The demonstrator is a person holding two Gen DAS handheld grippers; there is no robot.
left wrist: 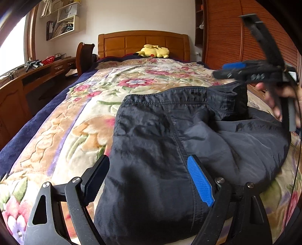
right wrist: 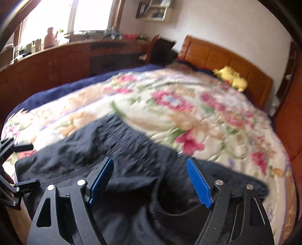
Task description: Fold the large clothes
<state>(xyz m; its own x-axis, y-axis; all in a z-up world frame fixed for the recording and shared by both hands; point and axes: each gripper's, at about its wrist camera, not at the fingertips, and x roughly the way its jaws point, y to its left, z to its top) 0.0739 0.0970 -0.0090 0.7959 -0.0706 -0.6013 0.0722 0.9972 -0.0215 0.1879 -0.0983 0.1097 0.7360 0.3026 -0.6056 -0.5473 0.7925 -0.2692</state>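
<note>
1. My left hand-held gripper (left wrist: 151, 177) hangs over the near end of the dark garment (left wrist: 169, 143), its jaws spread wide with nothing pinched; the cloth lies beneath them, not between the pads.
2. My right hand-held gripper (right wrist: 151, 181) also stands open above the same garment (right wrist: 105, 150), with no fabric caught between its blue pads (right wrist: 199, 183).
3. The garment lies folded over on the floral blanket (left wrist: 79, 116) of the bed, toward the near end, well apart from the yellow plush toy (left wrist: 153, 51) by the headboard (left wrist: 141, 42).
4. Only the left wrist view shows the right hand-held gripper from outside, raised at the upper right above the garment's rumpled far corner, with my fingers (left wrist: 271, 99) around its handle.
5. Only the right wrist view shows the window (right wrist: 75, 15) and the long wooden worktop (right wrist: 56, 56) beneath it; this view is blurred, so the garment's gathered band may be a waistband.
</note>
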